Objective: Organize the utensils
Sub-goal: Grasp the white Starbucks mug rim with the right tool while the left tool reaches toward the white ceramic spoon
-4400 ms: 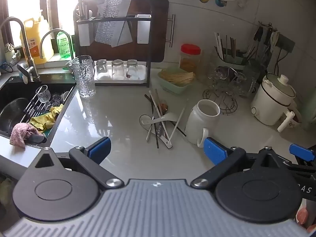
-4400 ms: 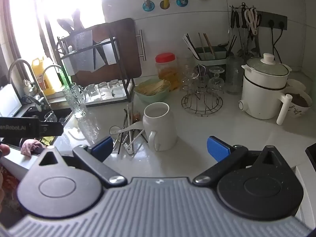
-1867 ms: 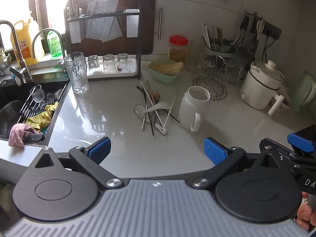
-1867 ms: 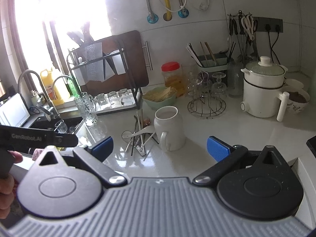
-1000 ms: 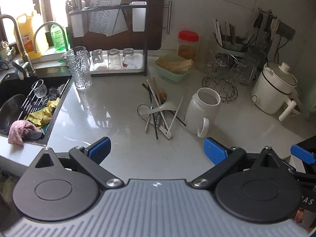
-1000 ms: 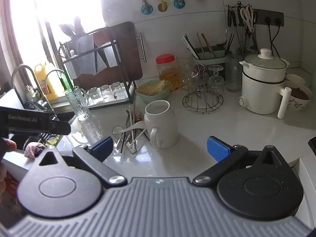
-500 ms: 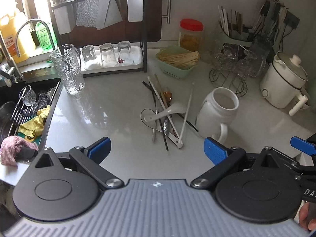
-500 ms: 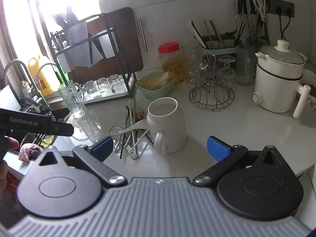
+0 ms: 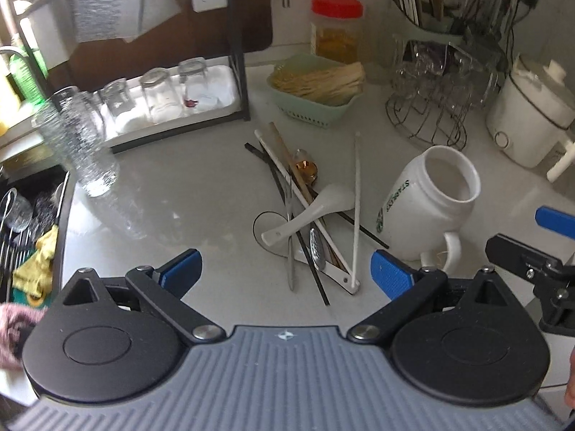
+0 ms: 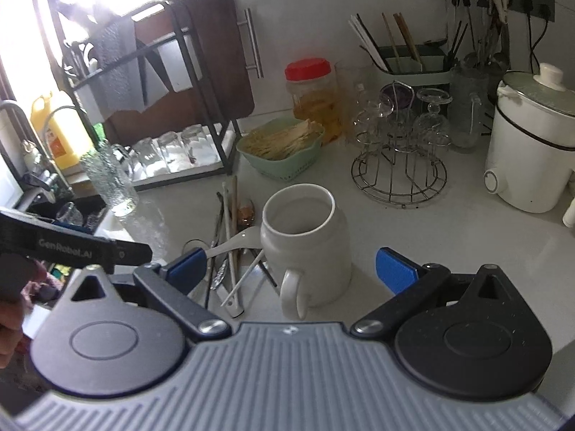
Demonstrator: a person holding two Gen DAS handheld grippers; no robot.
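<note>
Both grippers have dropped closer to the tabletop point(image 9: 172, 194). Left gripper point(image 9: 285, 273) spread, empty — utensil pile point(image 9: 309, 215) just ahead between its fingers. Right gripper point(image 10: 291, 269) spread, flanking the white mug point(image 10: 305, 240).

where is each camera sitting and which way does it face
Left wrist: on the left gripper, looking down over the loose utensils on the counter; its two open fingers show, with the other gripper at the right edge.
Right wrist: on the right gripper, facing the white mug and back wall; open fingers and a hand at left show.
Both share the mug, utensils and green basket.
</note>
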